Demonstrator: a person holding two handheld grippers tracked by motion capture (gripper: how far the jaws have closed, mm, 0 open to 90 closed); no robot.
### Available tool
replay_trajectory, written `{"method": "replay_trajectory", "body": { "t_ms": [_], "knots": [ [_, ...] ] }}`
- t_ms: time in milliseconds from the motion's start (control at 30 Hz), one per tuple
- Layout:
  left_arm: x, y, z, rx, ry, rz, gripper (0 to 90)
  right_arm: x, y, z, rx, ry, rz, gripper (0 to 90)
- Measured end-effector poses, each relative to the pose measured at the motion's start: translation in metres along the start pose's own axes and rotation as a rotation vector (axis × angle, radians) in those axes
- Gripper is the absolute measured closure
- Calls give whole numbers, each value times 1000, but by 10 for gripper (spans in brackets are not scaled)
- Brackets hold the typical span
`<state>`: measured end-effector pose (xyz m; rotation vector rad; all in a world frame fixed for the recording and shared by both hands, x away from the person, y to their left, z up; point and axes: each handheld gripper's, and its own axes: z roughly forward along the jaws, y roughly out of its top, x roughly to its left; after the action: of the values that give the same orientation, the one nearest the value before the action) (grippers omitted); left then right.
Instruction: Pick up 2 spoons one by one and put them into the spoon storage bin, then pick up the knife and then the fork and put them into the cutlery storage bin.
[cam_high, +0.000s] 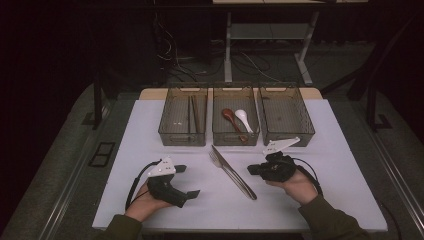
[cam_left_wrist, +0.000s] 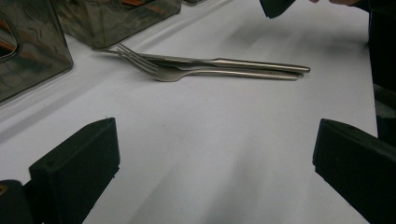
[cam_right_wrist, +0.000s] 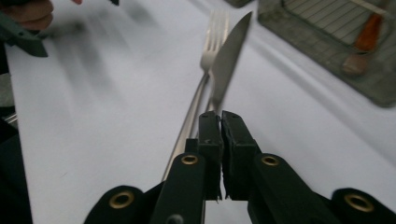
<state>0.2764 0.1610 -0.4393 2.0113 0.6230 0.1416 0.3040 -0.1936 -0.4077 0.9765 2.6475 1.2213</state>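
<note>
Cutlery: a fork (cam_high: 216, 159) and a knife (cam_high: 231, 171) lie side by side and touching at the middle of the counter (cam_high: 150, 125), tips toward the far bins, handles toward the near right.
Right claw: the right claw (cam_right_wrist: 220, 122) is pressed fully together just above the handle ends, with nothing visible between the pads; whether it touches the knife handle I cannot tell. From above, the right claw (cam_high: 253, 170) sits just right of the handles.
Left claw: the left claw (cam_left_wrist: 210, 158) is spread wide and holds nothing, resting low on the near left of the counter, well apart from the cutlery. From above, the left claw (cam_high: 188, 181) points right.
Risk, missed pick: with the pads already together, pushing on would probably nudge the handles rather than take one.
Risk, double pick: fork and knife lie so close that a grab could catch both, or drag the second piece askew.
Risk, slip: thin, smooth metal flat on a smooth sheet may skate away from a shallow pinch.
Bins: three clear bins stand in a row at the far edge; the left bin (cam_high: 183, 115) holds sticks, the middle bin (cam_high: 235, 129) a brown and a white spoon, the right bin (cam_high: 286, 116) looks bare.
Surface: pale, smooth, uncluttered.
Room: dark, with cables and desk legs on the floor beyond.
</note>
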Motion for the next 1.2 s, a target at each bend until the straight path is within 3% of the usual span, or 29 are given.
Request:
{"method": "replay_trajectory", "body": {
  "t_ms": [467,600,1000,1200],
  "knots": [
    [-1,0,-1,-3,1,-2,0,19,-7,29,90,27,-49,893],
    [-1,0,-1,-3,1,-1,0,23,-8,36,124,0,-75,893],
    [0,0,-1,-4,1,-4,0,26,-10,39,154,-45,-98,895],
    [1,0,-1,-5,2,-5,0,26,-10,38,160,-45,-104,895]
  ]
}}
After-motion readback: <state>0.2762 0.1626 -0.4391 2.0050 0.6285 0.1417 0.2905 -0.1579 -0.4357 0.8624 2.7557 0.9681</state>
